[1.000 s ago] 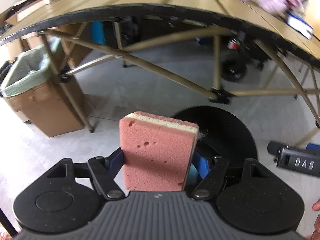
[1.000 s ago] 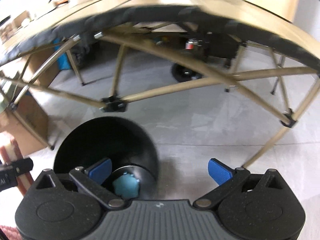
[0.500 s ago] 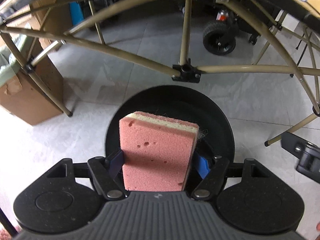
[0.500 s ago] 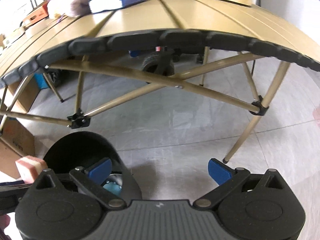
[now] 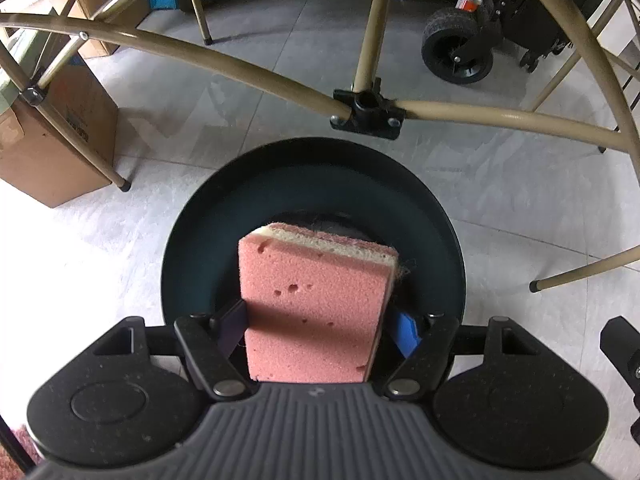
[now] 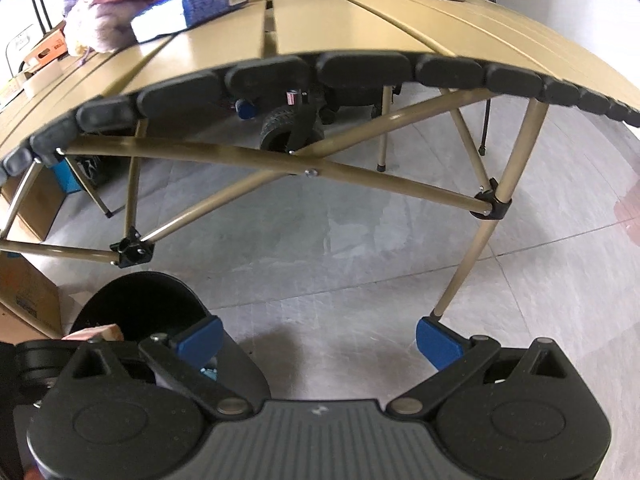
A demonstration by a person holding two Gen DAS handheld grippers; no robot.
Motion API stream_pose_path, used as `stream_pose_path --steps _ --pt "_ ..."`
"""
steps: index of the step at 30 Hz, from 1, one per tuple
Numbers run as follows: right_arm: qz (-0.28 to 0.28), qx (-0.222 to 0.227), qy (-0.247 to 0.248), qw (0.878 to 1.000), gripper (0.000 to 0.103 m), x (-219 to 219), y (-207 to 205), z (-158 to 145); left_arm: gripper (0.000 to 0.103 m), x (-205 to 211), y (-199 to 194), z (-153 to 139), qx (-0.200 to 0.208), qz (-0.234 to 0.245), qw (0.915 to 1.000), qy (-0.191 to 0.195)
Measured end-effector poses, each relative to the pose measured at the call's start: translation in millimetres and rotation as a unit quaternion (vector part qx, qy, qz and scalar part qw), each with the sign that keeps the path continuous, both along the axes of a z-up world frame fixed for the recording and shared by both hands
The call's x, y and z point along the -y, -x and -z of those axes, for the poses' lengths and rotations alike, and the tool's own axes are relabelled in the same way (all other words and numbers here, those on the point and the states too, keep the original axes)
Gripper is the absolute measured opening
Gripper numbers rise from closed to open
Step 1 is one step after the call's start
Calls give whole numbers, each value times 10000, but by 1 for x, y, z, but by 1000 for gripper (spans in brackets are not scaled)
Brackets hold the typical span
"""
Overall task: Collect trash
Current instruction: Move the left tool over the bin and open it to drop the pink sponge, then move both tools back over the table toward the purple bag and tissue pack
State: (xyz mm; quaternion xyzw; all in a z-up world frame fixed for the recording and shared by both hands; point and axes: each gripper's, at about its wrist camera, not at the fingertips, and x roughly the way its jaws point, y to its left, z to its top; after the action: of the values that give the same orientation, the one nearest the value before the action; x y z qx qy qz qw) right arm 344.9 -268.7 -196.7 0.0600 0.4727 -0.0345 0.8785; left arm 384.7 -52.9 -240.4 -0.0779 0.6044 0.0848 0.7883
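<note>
The left hand-held gripper [image 5: 316, 330] clamps a pink sponge [image 5: 314, 312], which has a pale middle layer and dark scouring face, directly above the black bin [image 5: 200, 240]. The right hand-held gripper [image 6: 318, 342] stands wide and empty over the floor [image 6: 340, 248].

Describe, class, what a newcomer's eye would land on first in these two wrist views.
First, the pink sponge, clamped upright in the left gripper, right above the open black bin on the grey floor. Next, in the right wrist view, the tan folding table arches overhead, while the right gripper stands open and empty over the floor.
</note>
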Motion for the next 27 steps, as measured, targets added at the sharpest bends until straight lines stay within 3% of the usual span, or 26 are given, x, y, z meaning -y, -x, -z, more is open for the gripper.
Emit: stream_pose_path --steps 4,11,20,27 --pt "59 -24 9 10000 103 5 -1 2 77 1 -2 6 -199 -42 9998 10" --pt "66 -8 -3 10000 103 7 -1 2 101 -1 -2 7 -285 -9 9996 67" --pt "79 9 -19 10000 103 9 0 1 101 3 -2 8 -365 56 9993 90" --pt "36 117 -66 9999 103 10 3 -6 101 3 5 -10 -95 203 9997 37"
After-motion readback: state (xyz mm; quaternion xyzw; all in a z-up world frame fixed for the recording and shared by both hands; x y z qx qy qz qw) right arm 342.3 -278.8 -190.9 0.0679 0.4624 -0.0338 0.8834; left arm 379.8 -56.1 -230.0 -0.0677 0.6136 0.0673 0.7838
